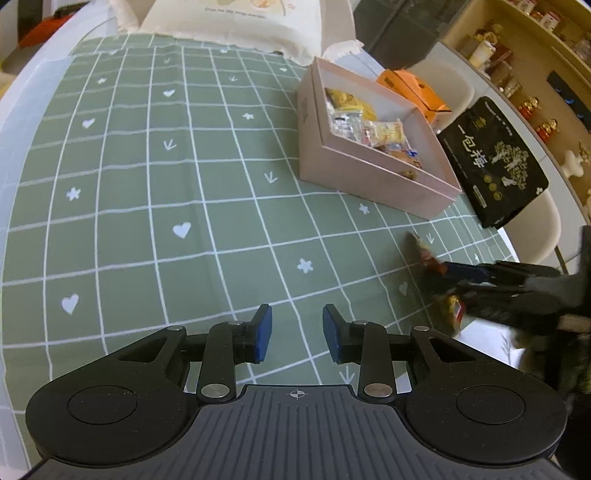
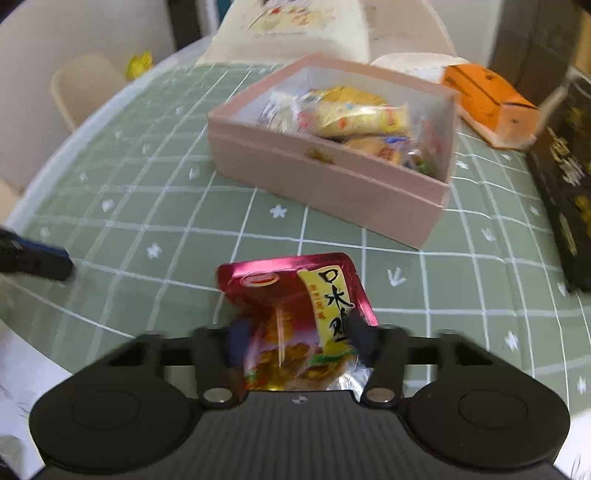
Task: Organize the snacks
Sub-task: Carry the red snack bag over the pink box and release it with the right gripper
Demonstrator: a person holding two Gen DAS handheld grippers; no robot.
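Observation:
A red foil snack packet (image 2: 295, 291) with a yellow label lies on the green checked tablecloth (image 2: 147, 206). My right gripper (image 2: 299, 338) is shut on its near end, one pad against each side. In the left wrist view the same packet (image 1: 424, 253) shows edge-on at the right gripper's (image 1: 448, 282) tips. Beyond it stands an open pink box (image 2: 325, 184) holding several wrapped snacks (image 2: 354, 114). My left gripper (image 1: 297, 334) hovers open over bare cloth, nothing between its blue pads, left of the packet and the pink box (image 1: 369, 173).
A black printed bag (image 1: 495, 162) lies right of the box, an orange carton (image 2: 487, 99) behind it. A cream cushion (image 1: 236, 22) sits at the table's far edge. Pale chairs ring the round table, and shelves line the right wall.

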